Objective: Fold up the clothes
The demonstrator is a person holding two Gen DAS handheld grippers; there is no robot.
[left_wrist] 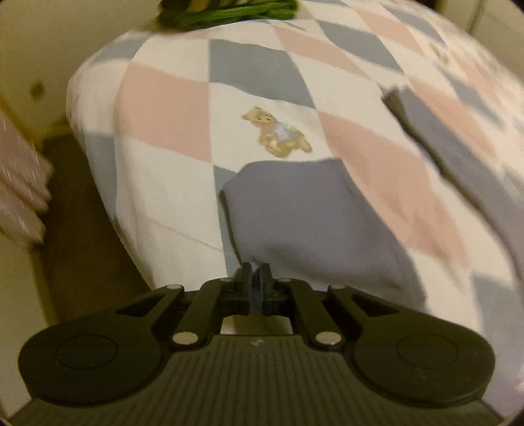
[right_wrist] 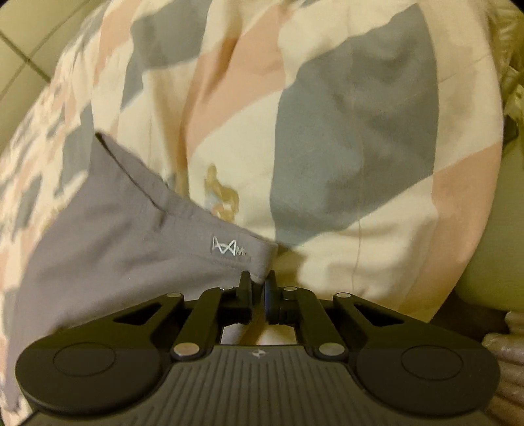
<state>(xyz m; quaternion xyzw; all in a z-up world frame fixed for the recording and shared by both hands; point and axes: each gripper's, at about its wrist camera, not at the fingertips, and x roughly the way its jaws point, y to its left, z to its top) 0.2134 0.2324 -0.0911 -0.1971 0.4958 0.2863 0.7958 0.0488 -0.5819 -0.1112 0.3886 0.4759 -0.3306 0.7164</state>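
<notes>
A grey garment (left_wrist: 308, 216) hangs over a bed covered with a pink, blue and white checked quilt (left_wrist: 163, 108) that has a teddy bear print. My left gripper (left_wrist: 256, 272) is shut on the garment's lower edge, the cloth pinched between its black fingers. In the right wrist view the same grey garment (right_wrist: 108, 236) stretches from the left, its hem bearing a small white logo. My right gripper (right_wrist: 259, 278) is shut on the corner of that hem, just above the quilt (right_wrist: 353, 131). Both views are blurred.
A folded green striped cloth (left_wrist: 226, 11) lies at the far end of the bed. Brown floor (left_wrist: 82, 236) and a pinkish object (left_wrist: 19, 183) lie left of the bed. Tiled floor (right_wrist: 26, 49) shows upper left; a pale green object (right_wrist: 491, 249) sits at the right.
</notes>
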